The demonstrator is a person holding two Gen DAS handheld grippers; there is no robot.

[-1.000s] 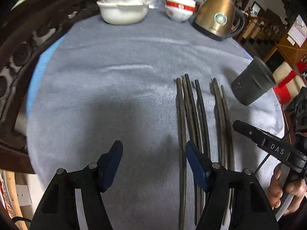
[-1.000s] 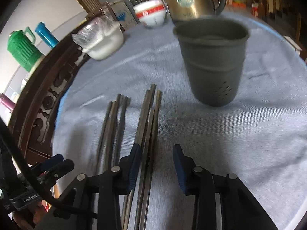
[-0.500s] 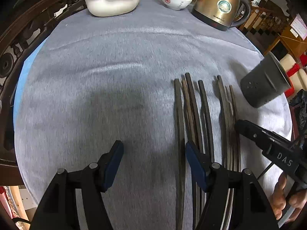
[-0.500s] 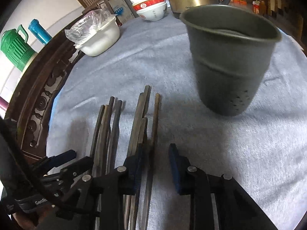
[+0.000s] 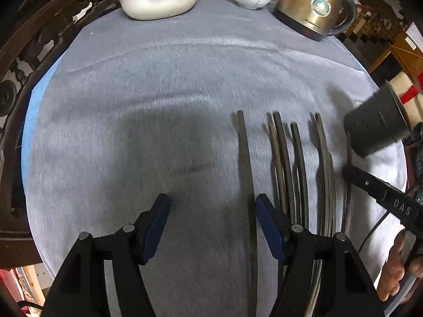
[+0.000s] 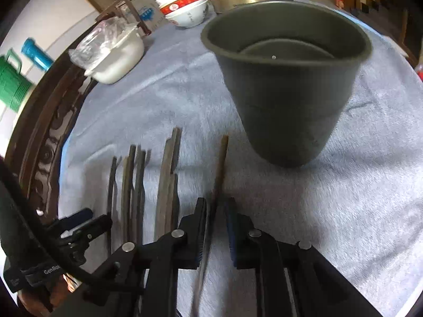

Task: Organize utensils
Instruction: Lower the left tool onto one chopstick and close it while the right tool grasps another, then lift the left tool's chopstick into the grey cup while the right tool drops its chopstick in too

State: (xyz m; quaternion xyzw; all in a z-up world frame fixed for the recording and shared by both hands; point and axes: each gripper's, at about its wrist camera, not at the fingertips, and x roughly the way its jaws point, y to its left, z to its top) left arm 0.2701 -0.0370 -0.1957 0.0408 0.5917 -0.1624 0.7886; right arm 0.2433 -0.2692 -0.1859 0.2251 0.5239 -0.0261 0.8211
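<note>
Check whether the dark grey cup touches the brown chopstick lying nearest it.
Apart. The right wrist view shows pale cloth between the dark grey cup and the brown chopstick, whose tip stops short of the cup's base.

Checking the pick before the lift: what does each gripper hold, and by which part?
The left gripper holds nothing. The right gripper's jaws are closing around the rightmost chopstick, near its near end; contact cannot be told.
</note>
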